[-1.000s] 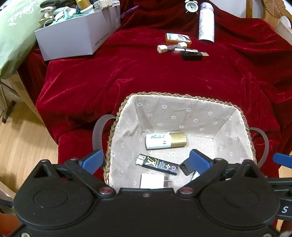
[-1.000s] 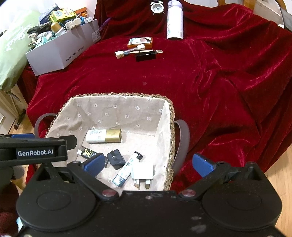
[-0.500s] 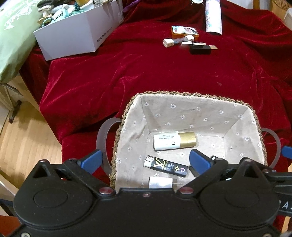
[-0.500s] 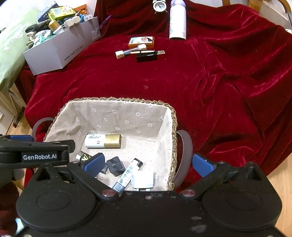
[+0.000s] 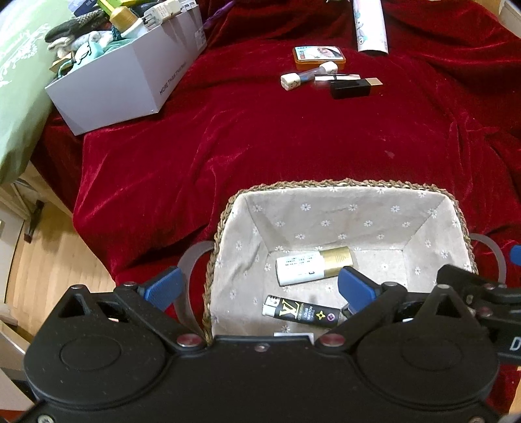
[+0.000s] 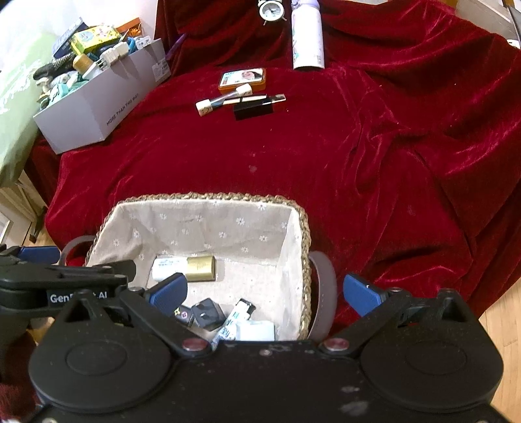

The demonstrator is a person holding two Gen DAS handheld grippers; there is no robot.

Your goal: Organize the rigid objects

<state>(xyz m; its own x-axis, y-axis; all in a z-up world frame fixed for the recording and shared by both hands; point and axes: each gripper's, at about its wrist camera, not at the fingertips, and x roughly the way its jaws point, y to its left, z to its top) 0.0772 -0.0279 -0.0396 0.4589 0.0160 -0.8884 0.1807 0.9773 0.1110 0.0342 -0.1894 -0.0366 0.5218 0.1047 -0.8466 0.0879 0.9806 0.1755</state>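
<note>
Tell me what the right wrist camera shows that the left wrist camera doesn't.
Only the right wrist view shows the alarm clock, the black adapter and the white plug in the basket. Only the left wrist view shows the black lighter in full. Both show the basket, the white and gold tube, the orange tin, the white box, and both tools open and empty: left tool, right tool.
</note>
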